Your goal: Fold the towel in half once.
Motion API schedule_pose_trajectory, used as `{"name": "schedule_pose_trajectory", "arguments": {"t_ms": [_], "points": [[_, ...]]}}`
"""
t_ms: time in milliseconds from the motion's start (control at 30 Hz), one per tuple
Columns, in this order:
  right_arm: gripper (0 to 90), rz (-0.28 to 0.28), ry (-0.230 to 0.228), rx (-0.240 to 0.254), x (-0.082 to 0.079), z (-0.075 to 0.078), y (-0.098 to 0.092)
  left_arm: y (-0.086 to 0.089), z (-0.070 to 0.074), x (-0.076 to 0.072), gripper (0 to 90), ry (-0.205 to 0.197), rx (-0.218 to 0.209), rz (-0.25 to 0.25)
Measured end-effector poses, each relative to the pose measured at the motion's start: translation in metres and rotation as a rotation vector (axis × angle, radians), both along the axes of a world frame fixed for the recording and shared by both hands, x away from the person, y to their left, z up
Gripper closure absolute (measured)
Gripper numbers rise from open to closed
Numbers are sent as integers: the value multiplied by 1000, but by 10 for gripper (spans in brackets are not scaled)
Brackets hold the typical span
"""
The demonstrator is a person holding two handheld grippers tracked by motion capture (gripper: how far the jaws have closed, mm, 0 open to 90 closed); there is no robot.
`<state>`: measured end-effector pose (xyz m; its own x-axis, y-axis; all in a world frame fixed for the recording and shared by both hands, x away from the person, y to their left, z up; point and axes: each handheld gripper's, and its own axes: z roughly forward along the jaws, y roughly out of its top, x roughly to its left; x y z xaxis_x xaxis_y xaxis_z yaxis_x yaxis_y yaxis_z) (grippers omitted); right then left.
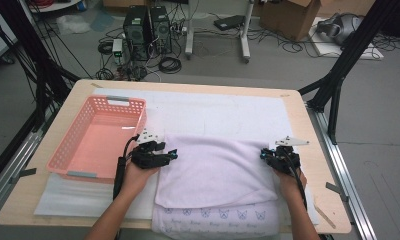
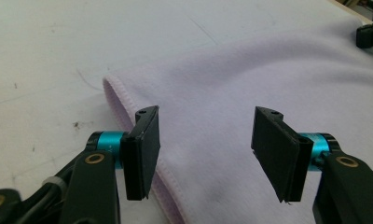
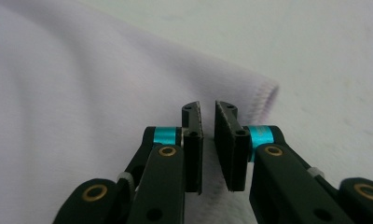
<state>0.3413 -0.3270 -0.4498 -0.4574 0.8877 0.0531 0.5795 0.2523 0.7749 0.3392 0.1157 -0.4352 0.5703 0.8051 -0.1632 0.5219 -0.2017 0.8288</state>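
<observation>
Towel (image 1: 215, 172): lilac, folded, lying flat on the white mat (image 1: 213, 112) near my edge of the table (image 1: 308, 135); long axis runs left to right, fold edge facing away from me.

Left gripper (image 1: 172, 154): at the towel's far left corner, jaws spread wide over the hem, nothing pinched.

Right gripper (image 1: 264, 153): at the far right corner, jaws nearly closed with a thin gap, no cloth between them.

Each hand is equally near its own corner.

Pink basket (image 1: 100, 137): left, beside the towel.
</observation>
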Motion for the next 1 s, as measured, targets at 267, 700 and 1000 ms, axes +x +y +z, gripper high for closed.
{"name": "schedule_pose_trajectory", "arguments": {"t_ms": [267, 700, 1000], "points": [[569, -92, -4, 65, -4, 5, -19, -6, -6, 12, 383, 2, 63, 88], [562, -48, 40, -27, -4, 2, -3, -11, -16, 21, 416, 20, 137, 90], [845, -16, 63, 67, -8, 0, -2, -13, -16, 18, 828, 51, 56, 65]]}}
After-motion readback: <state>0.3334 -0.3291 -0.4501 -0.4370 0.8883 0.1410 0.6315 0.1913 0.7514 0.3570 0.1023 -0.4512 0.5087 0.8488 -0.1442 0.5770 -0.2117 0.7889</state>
